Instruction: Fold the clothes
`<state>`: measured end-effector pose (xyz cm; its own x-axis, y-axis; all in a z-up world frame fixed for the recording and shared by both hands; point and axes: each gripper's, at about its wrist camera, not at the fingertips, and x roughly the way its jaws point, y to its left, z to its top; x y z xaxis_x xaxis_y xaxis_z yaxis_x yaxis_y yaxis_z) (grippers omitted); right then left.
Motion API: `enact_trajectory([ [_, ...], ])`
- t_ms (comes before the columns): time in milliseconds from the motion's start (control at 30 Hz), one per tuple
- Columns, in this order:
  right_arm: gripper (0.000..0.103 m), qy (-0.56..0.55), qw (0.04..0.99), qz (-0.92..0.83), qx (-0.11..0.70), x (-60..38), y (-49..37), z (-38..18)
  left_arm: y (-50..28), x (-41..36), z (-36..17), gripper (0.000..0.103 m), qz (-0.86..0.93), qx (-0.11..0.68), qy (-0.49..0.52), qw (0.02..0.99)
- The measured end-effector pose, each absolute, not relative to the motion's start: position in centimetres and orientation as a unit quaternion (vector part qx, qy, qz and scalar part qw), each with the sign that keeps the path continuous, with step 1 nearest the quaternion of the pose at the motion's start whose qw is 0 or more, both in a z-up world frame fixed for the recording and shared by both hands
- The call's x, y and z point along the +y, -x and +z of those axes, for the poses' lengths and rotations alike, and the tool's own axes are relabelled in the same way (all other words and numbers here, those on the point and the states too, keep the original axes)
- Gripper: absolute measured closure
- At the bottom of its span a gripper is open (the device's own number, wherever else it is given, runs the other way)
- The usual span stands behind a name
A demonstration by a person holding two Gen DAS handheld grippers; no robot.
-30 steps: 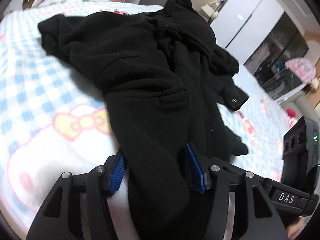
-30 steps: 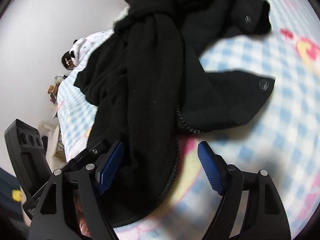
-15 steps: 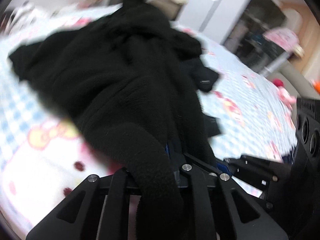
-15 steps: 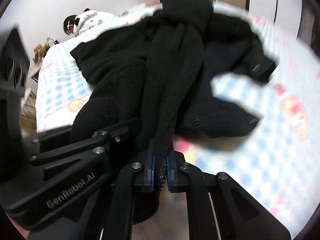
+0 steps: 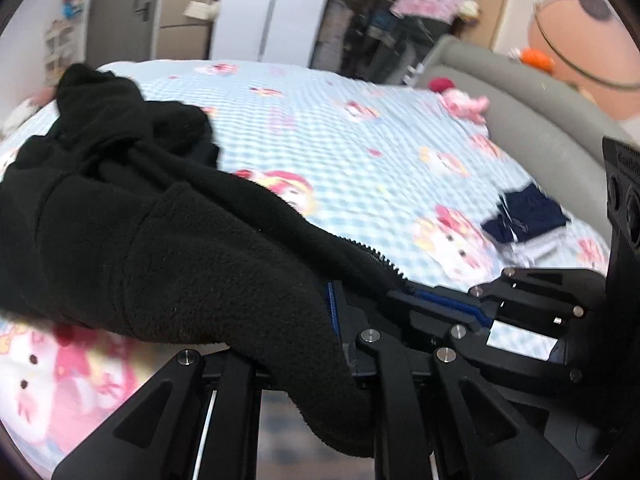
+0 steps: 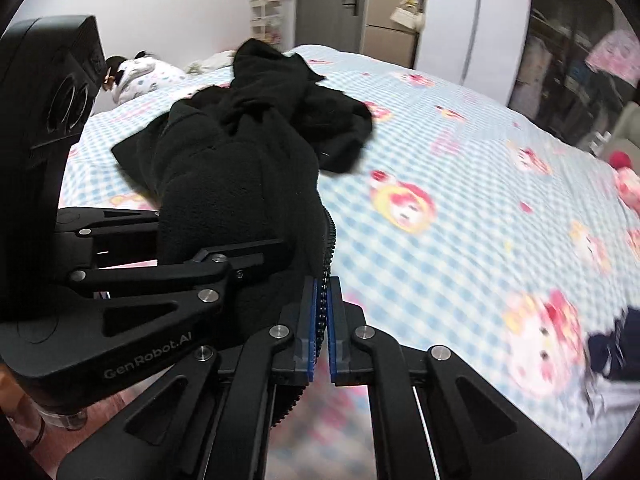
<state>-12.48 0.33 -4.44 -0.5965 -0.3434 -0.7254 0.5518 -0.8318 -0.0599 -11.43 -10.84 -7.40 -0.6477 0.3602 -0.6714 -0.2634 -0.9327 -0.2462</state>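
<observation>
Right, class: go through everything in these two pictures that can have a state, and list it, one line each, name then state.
Black fleece jacket: unfolded, bunched on the bed, near end gripped by both tongs.
Jacket zip: undone, teeth edge pinched.
Right tongs: shut on the zip edge.
Left tongs: shut on the fleece.
Navy garment: lying apart, crumpled.
Grey door: closed.

Both wrist fisheyes look low and close across the bed (image 5: 360, 152), sharing the black jacket (image 6: 248, 152).
</observation>
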Motion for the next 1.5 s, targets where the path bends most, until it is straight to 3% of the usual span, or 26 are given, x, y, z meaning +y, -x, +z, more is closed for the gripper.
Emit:
enact_trajectory([
  [200, 0.100, -0.375, 0.197, -0.901, 0.091, 8.0, 11.9, -3.4, 10.5, -4.4, -5.6, 0.094, 0.895, -0.054, 0.381, 0.225],
  [500, 0.099, -0.379, 0.054, -0.924, 0.015, 23.9, 9.7, 0.3, 8.6, 11.8, -2.7, 0.094, 0.849, -0.001, 0.372, 0.374],
  [567, 0.098, -0.399, 0.045, -0.916, 0.003, 25.9, 9.4, -0.5, 8.8, 12.7, -3.9, 0.090, 0.836, -0.016, 0.401, 0.374],
  [633, 0.098, -0.416, 0.047, -0.908, -0.008, 27.0, 8.9, -1.5, 9.1, 12.6, -5.3, 0.074, 0.822, -0.037, 0.434, 0.366],
  [700, 0.093, -0.420, 0.062, -0.905, -0.010, 26.5, 9.0, -2.2, 9.4, 10.3, -6.9, 0.062, 0.811, -0.063, 0.456, 0.361],
  [733, 0.082, -0.421, 0.072, -0.904, -0.013, 26.1, 9.0, -2.5, 9.6, 9.2, -7.7, 0.059, 0.806, -0.076, 0.466, 0.357],
  [867, 0.057, -0.428, 0.141, -0.892, -0.029, 22.3, 10.4, -4.3, 8.9, 1.5, -9.5, 0.055, 0.825, -0.115, 0.470, 0.292],
  [900, 0.047, -0.431, 0.160, -0.888, -0.028, 21.1, 10.8, -4.7, 9.0, -0.9, -10.1, 0.054, 0.830, -0.138, 0.472, 0.263],
  [967, 0.038, -0.447, 0.188, -0.874, -0.024, 18.6, 12.0, -6.4, 9.2, -5.7, -11.2, 0.044, 0.837, -0.185, 0.472, 0.205],
  [1000, 0.037, -0.457, 0.191, -0.868, -0.024, 17.7, 12.7, -7.4, 9.3, -8.1, -11.7, 0.036, 0.839, -0.208, 0.472, 0.175],
  [1100, 0.037, -0.478, 0.159, -0.863, -0.033, 16.3, 14.2, -9.3, 9.6, -15.1, -13.4, 0.035, 0.837, -0.274, 0.466, 0.085],
  [1200, 0.025, -0.461, 0.125, -0.878, -0.046, 16.3, 14.5, -9.2, 10.0, -20.0, -14.9, 0.029, 0.827, -0.315, 0.465, 0.022],
  [1367, 0.014, -0.448, 0.056, -0.892, -0.003, 17.0, 14.5, -9.6, 11.0, -22.9, -16.7, 0.023, 0.809, -0.359, 0.465, -0.001],
  [1500, 0.016, -0.497, 0.078, -0.864, -0.030, 17.3, 15.3, -12.8, 12.7, -21.2, -16.7, 0.021, 0.822, -0.328, 0.465, 0.000],
])
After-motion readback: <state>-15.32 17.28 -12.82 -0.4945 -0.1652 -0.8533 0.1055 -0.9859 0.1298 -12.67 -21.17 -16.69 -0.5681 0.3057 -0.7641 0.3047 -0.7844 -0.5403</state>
